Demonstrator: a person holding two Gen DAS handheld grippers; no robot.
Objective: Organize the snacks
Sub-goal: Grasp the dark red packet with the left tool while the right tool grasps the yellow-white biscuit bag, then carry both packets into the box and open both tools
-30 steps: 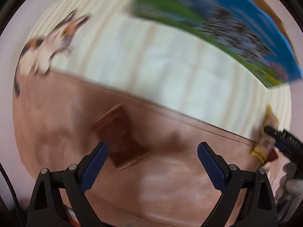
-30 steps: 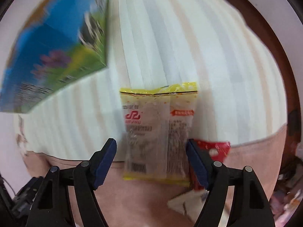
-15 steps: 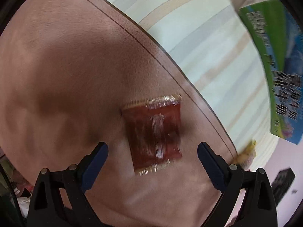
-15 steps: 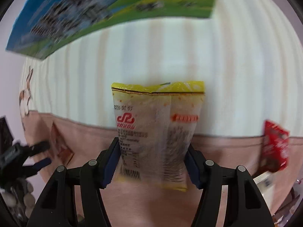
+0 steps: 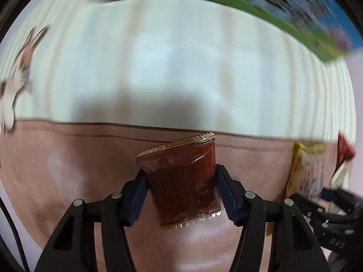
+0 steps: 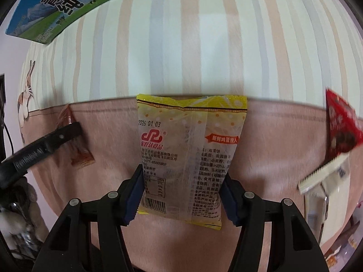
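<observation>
Right wrist view: milk carton [image 6: 56,9] upper left on striped cloth [image 6: 204,45]; right hand-held gripper [image 6: 182,192], jaws just closing, pinches yellow snack packet [image 6: 190,154] at centre. Left hand-held gripper [image 5: 181,192], likewise just closing, grips brown sachet [image 5: 183,181], lower centre.
</observation>
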